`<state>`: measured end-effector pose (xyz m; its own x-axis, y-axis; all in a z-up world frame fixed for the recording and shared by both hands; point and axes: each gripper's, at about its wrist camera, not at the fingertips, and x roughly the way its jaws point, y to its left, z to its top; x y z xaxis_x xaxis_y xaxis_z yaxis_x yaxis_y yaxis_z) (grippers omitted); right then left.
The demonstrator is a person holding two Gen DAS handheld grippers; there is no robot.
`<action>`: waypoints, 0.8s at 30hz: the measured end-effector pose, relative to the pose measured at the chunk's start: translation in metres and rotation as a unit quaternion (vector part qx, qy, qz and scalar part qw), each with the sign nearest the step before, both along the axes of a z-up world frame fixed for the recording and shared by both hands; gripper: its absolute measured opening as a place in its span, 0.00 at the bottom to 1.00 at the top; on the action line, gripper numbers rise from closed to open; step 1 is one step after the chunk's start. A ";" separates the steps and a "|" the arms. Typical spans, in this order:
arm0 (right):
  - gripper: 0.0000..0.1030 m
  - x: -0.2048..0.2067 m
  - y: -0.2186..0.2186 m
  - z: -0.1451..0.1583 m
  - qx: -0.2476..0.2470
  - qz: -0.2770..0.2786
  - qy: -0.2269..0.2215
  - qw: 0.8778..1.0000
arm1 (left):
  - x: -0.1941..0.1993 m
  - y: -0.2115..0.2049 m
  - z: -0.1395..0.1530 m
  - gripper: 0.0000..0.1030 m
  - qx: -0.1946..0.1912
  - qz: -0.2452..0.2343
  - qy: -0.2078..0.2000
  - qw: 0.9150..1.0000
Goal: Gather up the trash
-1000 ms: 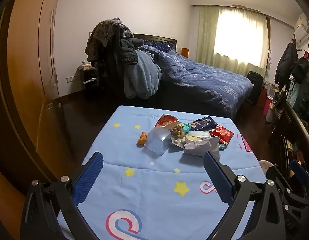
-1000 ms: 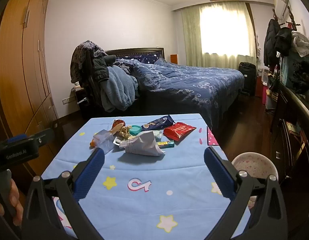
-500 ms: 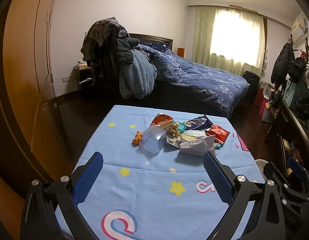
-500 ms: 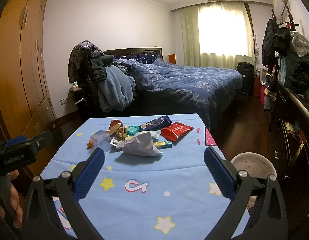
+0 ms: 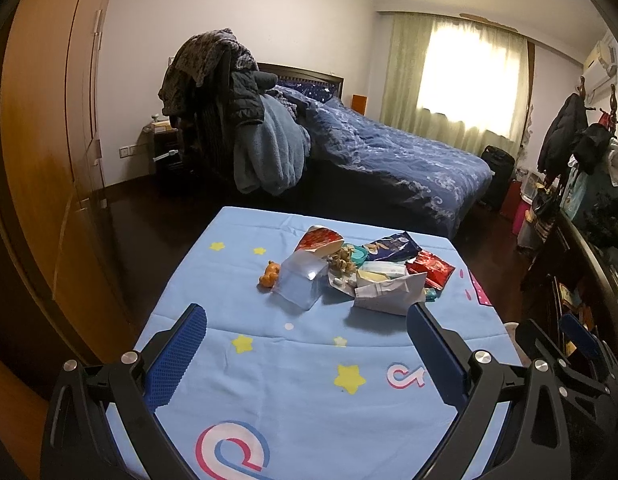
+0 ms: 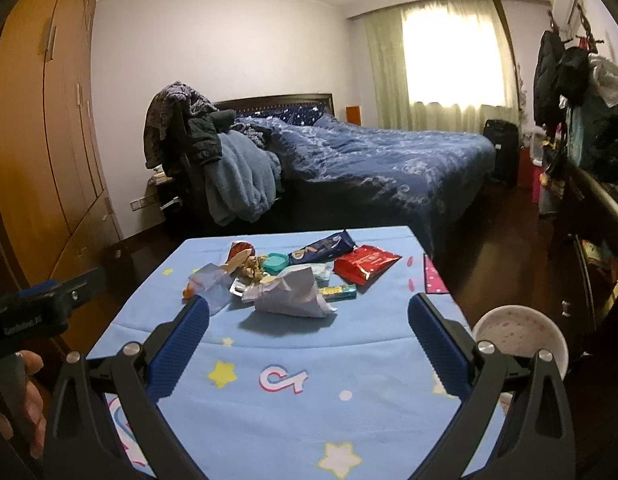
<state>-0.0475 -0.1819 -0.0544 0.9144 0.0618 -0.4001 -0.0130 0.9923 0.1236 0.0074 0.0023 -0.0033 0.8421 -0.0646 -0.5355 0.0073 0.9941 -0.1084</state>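
A heap of trash lies on the far half of a table with a blue star-print cloth (image 5: 293, 392) (image 6: 293, 352). In it are a crumpled grey paper bag (image 5: 389, 294) (image 6: 289, 294), a clear plastic box (image 5: 299, 282) (image 6: 211, 280), a red snack packet (image 5: 431, 270) (image 6: 365, 262), a dark blue snack packet (image 5: 391, 246) (image 6: 323, 246), a red-and-white paper cup (image 5: 319, 240) (image 6: 239, 252), a teal lid (image 6: 276, 262) and orange peel (image 5: 269, 274). My left gripper (image 5: 307, 316) and right gripper (image 6: 309, 306) are both open, empty and well short of the heap.
A white spotted bin (image 6: 523, 338) stands on the floor at the table's right. Wooden wardrobes (image 5: 49, 160) line the left wall. Behind the table are a chair piled with clothes (image 5: 237, 128) and a blue bed (image 6: 369, 156). A hand (image 6: 27, 400) holds the left gripper's handle.
Both cameras have drifted back slightly and tilted; the trash heap sits a little further off. Nothing on the table has moved, and both grippers stay open.
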 end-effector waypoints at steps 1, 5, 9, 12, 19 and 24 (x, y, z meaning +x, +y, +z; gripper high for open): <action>0.97 0.002 -0.002 -0.001 0.009 0.006 0.003 1.000 | 0.000 0.000 -0.001 0.97 -0.001 0.000 0.000 1.000; 0.97 0.012 -0.003 -0.006 0.033 0.031 0.021 0.999 | 0.004 -0.001 -0.004 0.97 0.003 -0.002 0.004 1.000; 0.97 0.015 -0.006 -0.012 0.047 0.032 0.012 0.998 | 0.008 -0.003 -0.008 0.97 0.006 -0.005 0.005 1.000; 0.97 0.018 -0.002 -0.015 0.021 0.023 0.023 0.999 | 0.007 -0.002 -0.007 0.97 0.005 -0.004 0.004 1.000; 0.97 0.017 -0.003 -0.015 0.010 0.014 0.022 1.000 | 0.013 -0.002 -0.010 0.97 -0.006 0.000 0.011 1.000; 0.97 0.018 -0.001 -0.015 -0.010 0.011 0.022 1.000 | 0.014 -0.001 -0.011 0.97 -0.006 0.004 0.012 1.000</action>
<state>-0.0297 -0.1827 -0.0696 0.8941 0.0728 -0.4418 -0.0288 0.9940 0.1055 0.0217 0.0017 -0.0145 0.8297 -0.0648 -0.5544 -0.0033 0.9927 -0.1209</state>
